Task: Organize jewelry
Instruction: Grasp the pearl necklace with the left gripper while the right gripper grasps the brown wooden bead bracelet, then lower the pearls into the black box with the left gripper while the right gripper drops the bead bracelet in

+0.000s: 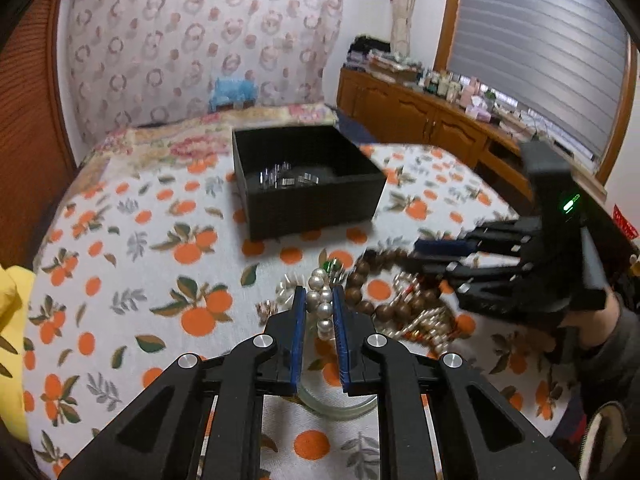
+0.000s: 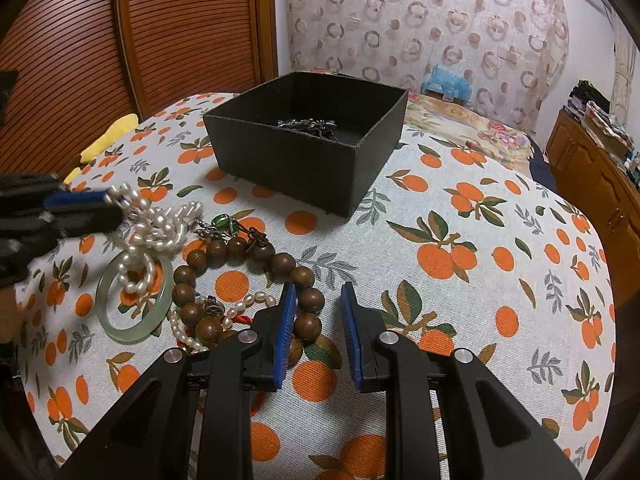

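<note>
My left gripper [image 1: 319, 298] is shut on a white pearl strand [image 1: 322, 312], which hangs from its blue pads down to the jewelry heap. From the right wrist view, this left gripper [image 2: 110, 206] comes in from the left, with the pearl strand [image 2: 160, 224] trailing onto a pale green jade bangle [image 2: 132, 300]. A brown wooden bead bracelet [image 2: 240, 256] lies beside the bangle. My right gripper [image 2: 319, 292] hovers open over the bracelet's right side and grips nothing. The black box [image 2: 288, 168] stands behind the heap with silvery pieces [image 2: 308, 124] inside.
An orange-print cloth [image 2: 460, 240] covers the table. A green bead charm [image 2: 226, 224] and small pearl strings [image 2: 248, 302] lie in the heap. A yellow cloth [image 2: 108, 136] sits at the left table edge. A wooden cabinet [image 1: 420, 116] stands at the right.
</note>
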The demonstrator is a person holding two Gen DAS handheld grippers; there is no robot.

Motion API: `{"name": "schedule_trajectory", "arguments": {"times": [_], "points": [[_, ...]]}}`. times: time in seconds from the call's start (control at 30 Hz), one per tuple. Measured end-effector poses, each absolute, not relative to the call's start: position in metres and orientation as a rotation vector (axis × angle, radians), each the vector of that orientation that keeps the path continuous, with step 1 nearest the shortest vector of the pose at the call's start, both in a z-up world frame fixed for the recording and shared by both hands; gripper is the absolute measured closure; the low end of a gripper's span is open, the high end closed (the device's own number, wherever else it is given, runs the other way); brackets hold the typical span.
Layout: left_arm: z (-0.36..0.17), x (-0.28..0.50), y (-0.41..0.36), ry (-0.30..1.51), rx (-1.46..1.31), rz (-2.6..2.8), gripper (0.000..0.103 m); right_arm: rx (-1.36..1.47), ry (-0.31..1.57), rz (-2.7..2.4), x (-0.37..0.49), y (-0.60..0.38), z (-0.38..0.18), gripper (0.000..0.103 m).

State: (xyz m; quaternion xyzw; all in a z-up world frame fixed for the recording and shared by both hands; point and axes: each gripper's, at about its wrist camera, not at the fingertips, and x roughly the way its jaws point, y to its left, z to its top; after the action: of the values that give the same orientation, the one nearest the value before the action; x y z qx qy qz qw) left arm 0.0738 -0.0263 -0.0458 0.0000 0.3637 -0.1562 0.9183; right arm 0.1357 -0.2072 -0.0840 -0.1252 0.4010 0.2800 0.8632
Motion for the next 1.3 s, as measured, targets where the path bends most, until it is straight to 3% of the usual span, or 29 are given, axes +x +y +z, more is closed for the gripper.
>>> {"name": "schedule_trajectory", "arguments": {"times": [0.5,0.6,0.7,1.3], "points": [[-0.005,0.057,-0.018,0.640,-0.022,-0.310,0.091,-0.246,0.846,0.595,0.136,-0.209,-0.084,0.078],[-0.001,0.055,-0.017,0.628,-0.020,-0.309,0.091,-0.246,0.847,0.614,0.136,-0.209,-0.083,0.088],[0.002,0.054,-0.016,0.622,-0.020,-0.311,0.091,-0.255,0.830,0.620,0.133,-0.207,-0.080,0.088],[0.024,0.060,-0.012,0.575,-0.010,-0.301,0.091,-0.241,0.587,0.665,0.116,-0.207,0.027,0.088]]}}
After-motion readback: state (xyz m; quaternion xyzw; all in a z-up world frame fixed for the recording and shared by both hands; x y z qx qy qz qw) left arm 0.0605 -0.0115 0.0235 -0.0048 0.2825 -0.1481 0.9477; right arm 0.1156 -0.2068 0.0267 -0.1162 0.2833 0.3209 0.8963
